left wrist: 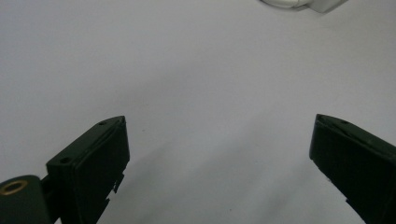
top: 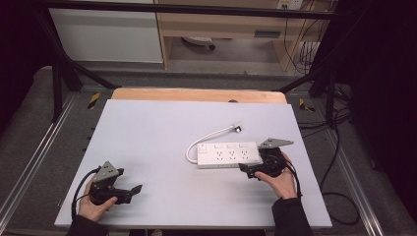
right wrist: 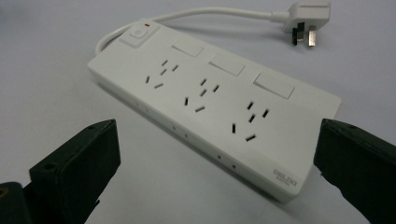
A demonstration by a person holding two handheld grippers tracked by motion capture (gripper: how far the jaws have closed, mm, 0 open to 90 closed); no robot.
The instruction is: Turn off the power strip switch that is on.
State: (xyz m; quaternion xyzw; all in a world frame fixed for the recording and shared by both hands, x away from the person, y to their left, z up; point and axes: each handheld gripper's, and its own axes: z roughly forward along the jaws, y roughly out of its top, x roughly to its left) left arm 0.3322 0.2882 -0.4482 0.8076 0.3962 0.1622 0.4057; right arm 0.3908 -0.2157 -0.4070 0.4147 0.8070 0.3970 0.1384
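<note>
White power strip [top: 228, 155] lies flat on the pale grey table top [top: 162, 142], a little right of the table's middle, with its long side running left to right in the high view. It has three socket groups in a row, a rectangular cover above each, and a switch with a small red mark at its left end. From that switch end a white cable [top: 209, 137] loops out and runs back past the far side of the strip to a white plug [top: 238, 128], which lies on the table just beyond the strip, its pins facing away from it.

At the strip's right end, the right gripper [top: 249, 172] is held in the person's right hand [top: 280, 182], just beside the strip's near right corner. In the right gripper view its jaws stand wide apart, one on either side of the strip's near end, gripping nothing.

Well to the left of the strip, near the table's front edge, the left gripper [top: 136, 189] sits in the left hand [top: 93, 204]. Its jaws are also spread wide over bare table, with a corner of the strip far ahead of them in the left gripper view.
</note>
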